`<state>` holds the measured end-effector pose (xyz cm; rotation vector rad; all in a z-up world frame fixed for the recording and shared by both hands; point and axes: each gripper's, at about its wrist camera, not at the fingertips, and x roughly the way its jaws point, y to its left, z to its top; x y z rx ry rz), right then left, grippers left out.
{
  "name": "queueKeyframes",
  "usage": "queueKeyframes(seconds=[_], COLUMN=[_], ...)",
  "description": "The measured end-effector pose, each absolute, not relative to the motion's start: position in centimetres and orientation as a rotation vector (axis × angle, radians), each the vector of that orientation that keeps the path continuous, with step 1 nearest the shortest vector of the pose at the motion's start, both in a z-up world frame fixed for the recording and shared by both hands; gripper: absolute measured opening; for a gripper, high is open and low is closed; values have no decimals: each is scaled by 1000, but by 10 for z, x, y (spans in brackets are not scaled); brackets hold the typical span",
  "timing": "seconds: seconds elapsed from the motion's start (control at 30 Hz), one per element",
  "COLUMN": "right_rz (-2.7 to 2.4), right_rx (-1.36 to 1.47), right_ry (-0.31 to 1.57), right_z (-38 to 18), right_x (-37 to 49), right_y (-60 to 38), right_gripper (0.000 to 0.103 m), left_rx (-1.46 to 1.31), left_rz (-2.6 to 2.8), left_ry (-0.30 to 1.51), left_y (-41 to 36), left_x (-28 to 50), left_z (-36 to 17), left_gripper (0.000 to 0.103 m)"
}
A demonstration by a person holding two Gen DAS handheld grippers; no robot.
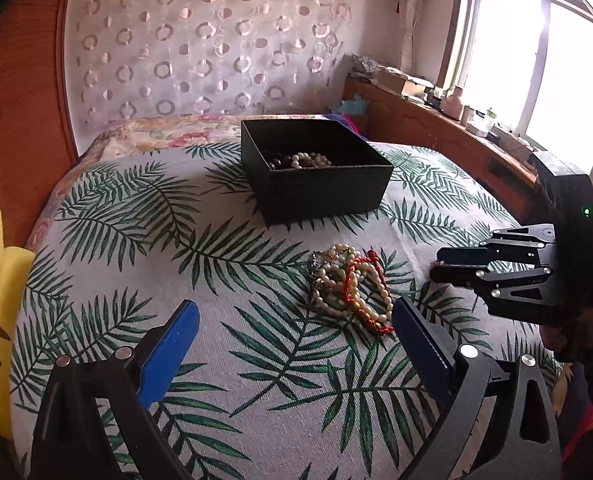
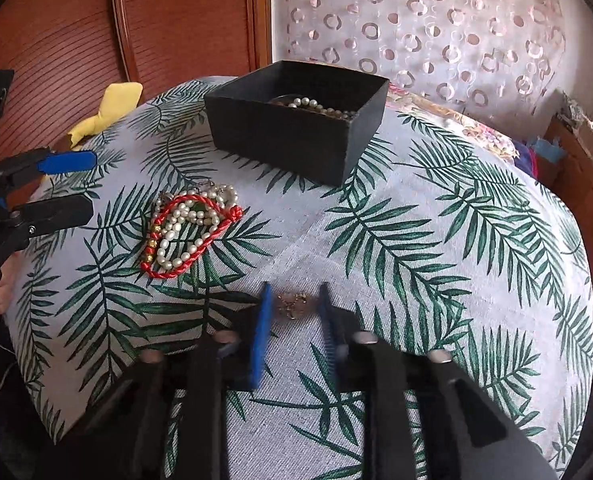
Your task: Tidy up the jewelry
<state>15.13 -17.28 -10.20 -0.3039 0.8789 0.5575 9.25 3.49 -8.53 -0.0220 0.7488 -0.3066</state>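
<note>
- Tongs on the right are set narrowly apart around a small gold trinket on the leaf-print bed cover; contact cannot be told, though a pinch seems prepared.
- Left tongs are held wide apart, low and just short of the tangled pile of pearl strands and red cord, probably kept ready for it.
- Farther back, the black box is placed open-topped, with beads already gathered inside.

We cannot identify the small gold trinket blurred between the right gripper fingers; the black box walls hide most beads inside.
</note>
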Motion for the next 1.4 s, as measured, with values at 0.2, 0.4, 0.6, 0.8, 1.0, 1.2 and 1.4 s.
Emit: queueKeyframes(seconds=[0.2, 0.4, 0.6, 0.8, 1.0, 1.2, 1.4], right_rz=[579, 586, 586, 582, 587, 588, 580], right_rx=[-300, -237, -220, -206, -213, -204, -200], right_ry=[861, 836, 835, 825, 818, 817, 810], right_z=[-98, -92, -99, -104, -104, -104, -101], right_x=[137, 110, 94, 91, 91, 90, 90], right_y=[-174, -190, -194, -196, -195, -195, -197], right_gripper=[16, 16, 16, 16, 16, 16, 16], left_rx=[3, 35, 90, 132, 127, 140, 117], left_rz=[-339, -408, -434, -440, -455, -463, -473], left_ry=[766, 819, 832, 860, 861, 821, 759], left_y=[22, 2, -16, -23, -22, -27, -28], left_x=[97, 113, 128, 138, 139, 129, 121], left_z=[-88, -92, -93, -96, -98, -87, -62], left_gripper=[77, 30, 18, 11, 4, 4, 4])
